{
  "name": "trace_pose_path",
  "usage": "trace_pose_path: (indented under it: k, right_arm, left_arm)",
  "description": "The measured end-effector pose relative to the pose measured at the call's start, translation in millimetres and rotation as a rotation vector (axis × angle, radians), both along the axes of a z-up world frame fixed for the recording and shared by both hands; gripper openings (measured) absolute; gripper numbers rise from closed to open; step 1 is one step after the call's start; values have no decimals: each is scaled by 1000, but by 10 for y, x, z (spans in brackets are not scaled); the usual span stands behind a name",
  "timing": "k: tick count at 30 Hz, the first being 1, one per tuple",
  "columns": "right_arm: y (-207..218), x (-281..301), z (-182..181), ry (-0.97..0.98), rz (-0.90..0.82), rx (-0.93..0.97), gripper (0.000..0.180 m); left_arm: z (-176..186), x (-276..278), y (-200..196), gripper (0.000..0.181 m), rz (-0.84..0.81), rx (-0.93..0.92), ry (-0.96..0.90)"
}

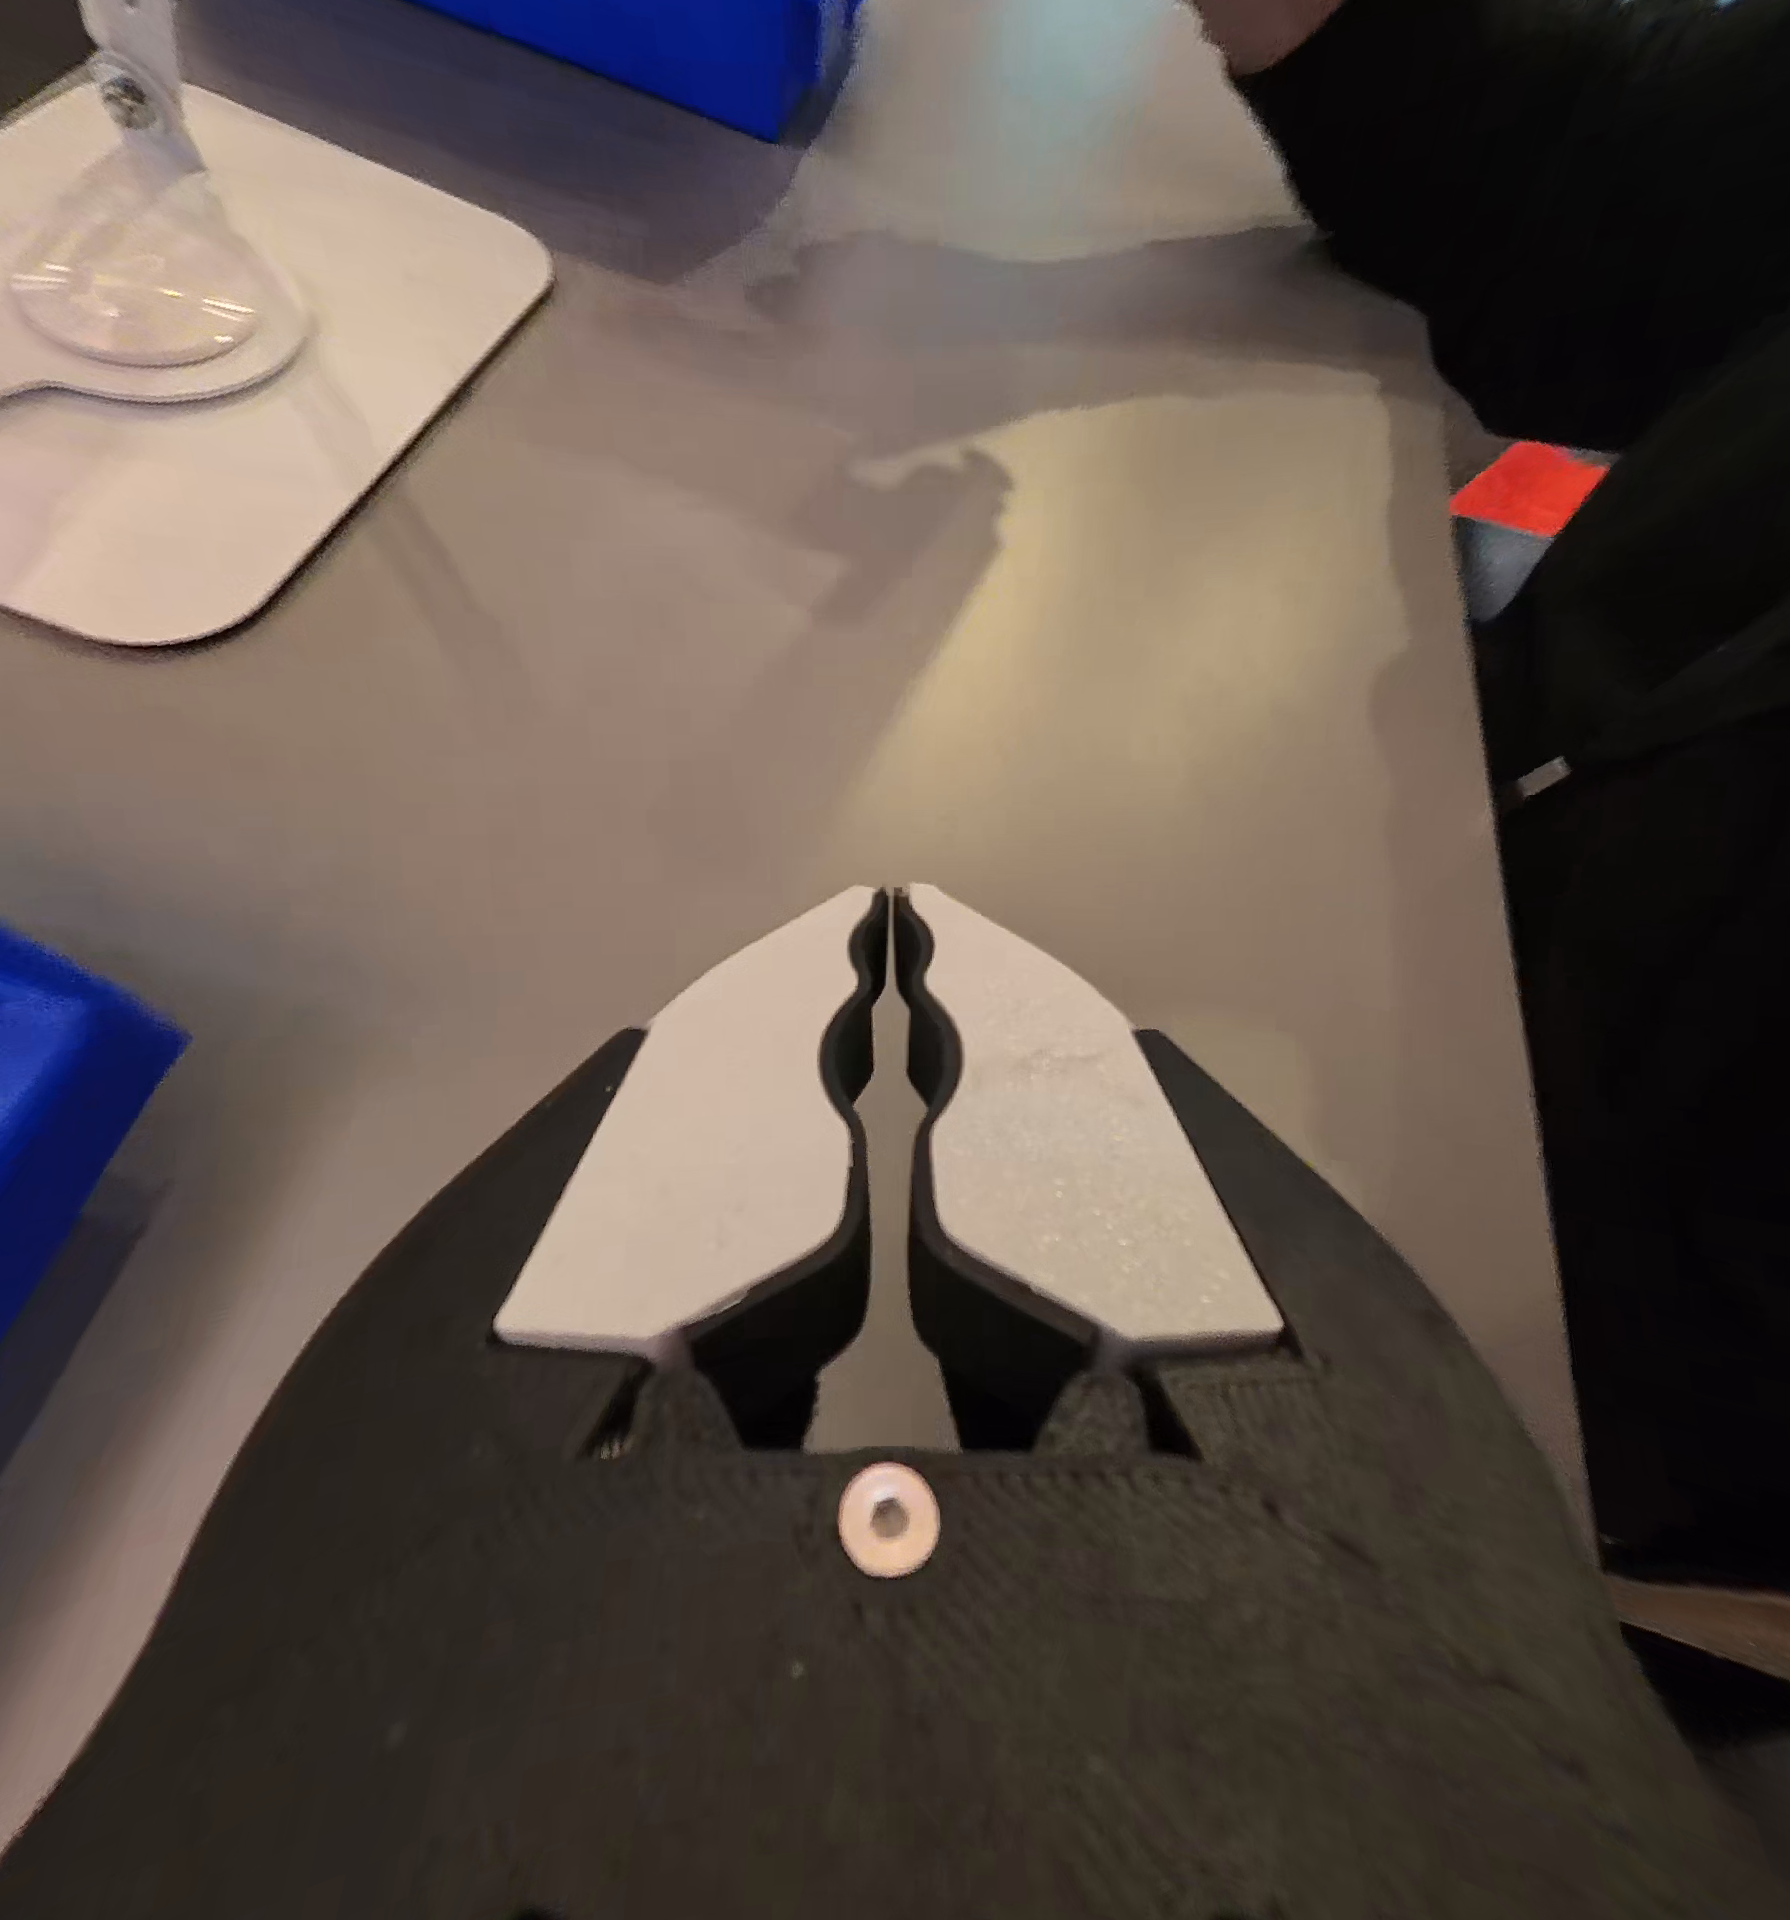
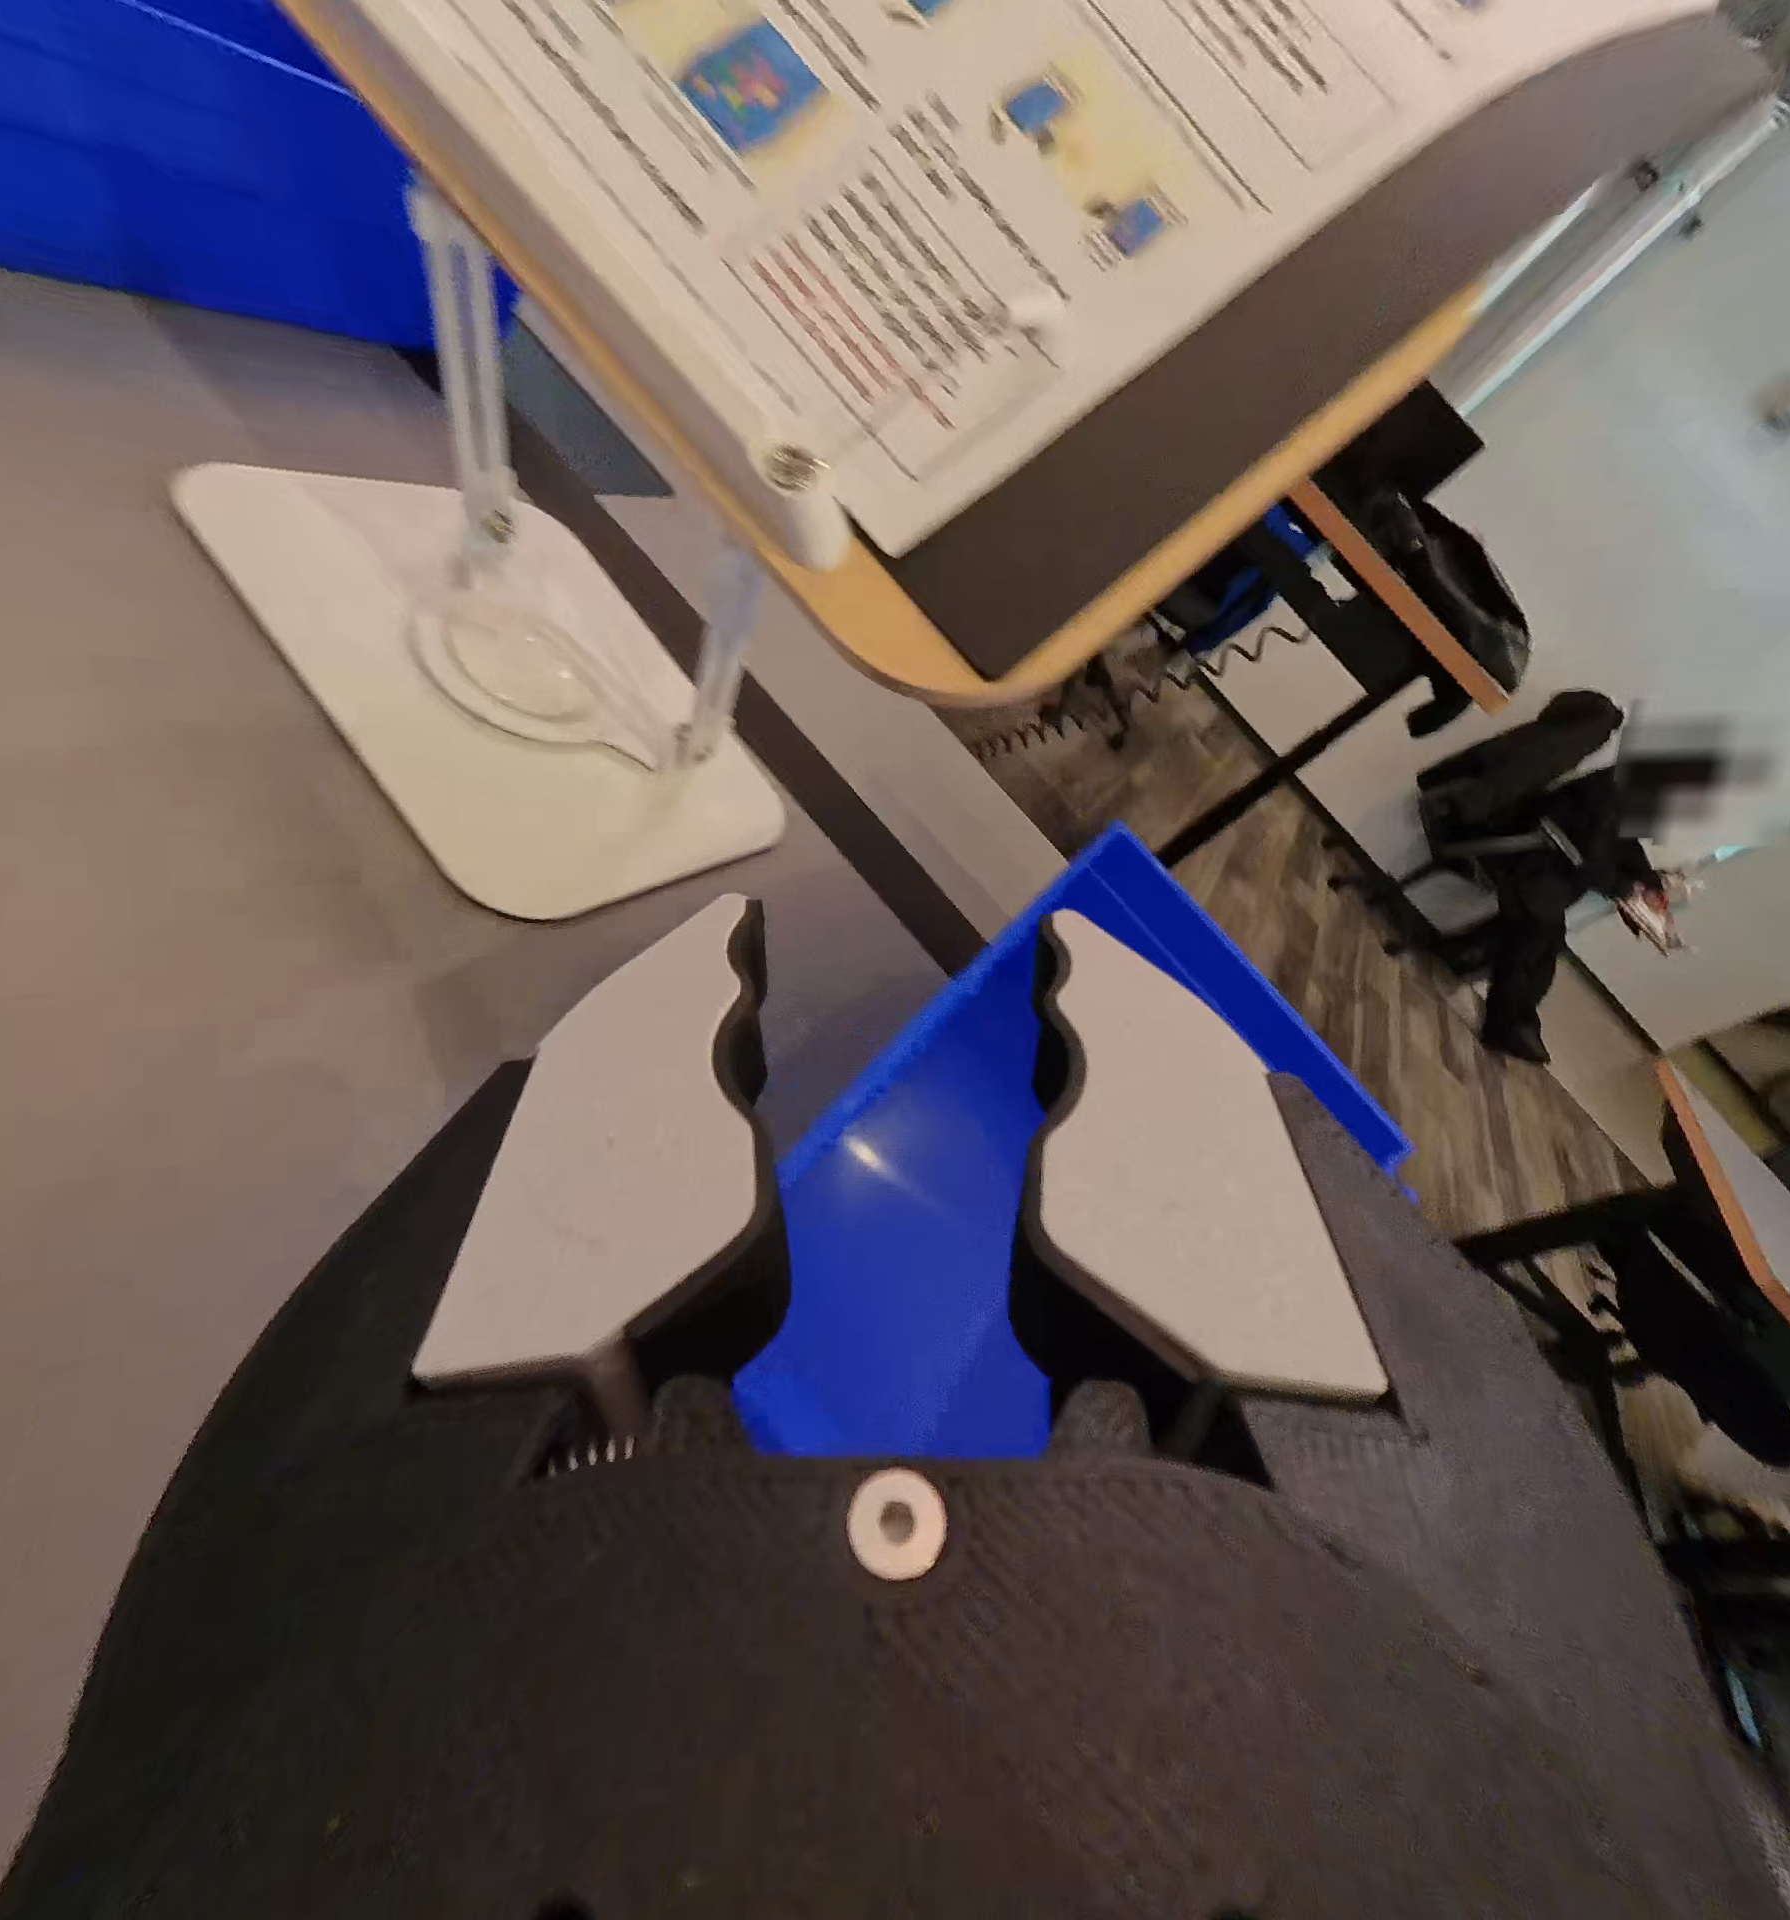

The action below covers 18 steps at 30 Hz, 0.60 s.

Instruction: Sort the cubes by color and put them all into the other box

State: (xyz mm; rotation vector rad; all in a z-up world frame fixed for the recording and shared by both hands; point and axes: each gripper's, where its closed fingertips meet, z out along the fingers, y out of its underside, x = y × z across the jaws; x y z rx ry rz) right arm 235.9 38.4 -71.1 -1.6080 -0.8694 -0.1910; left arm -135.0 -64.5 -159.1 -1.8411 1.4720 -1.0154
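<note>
Both tongs empty, no cubes showing in either view.

I'm holding the left tongs (image 1: 889, 891) clenched on nothing over the grey table (image 1: 662, 727), idle, a blue box (image 1: 8, 1122) beside them at the left edge. My right tongs (image 2: 901, 925) are hanging released over another box's wall (image 2: 912, 1226), likely about to reach in; its contents are hidden. The stand (image 2: 475, 727) is sitting behind.

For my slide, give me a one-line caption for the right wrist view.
Open right gripper above a blue box, near a white stand base on the grey table.
</note>
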Motion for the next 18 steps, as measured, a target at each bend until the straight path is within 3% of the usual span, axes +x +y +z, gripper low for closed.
trace_pose_path:
  k: [9, 18]
  right_arm:
    - [-370, -888, -522, -85, 256, -67, 46]
    - [-502, -1190, -948, -142, 377, -143, 44]
  left_arm:
    - [321, -665, 800, 28, 148, 312, 309]
    - [98, -1363, 1803, 38, 155, 441, 785]
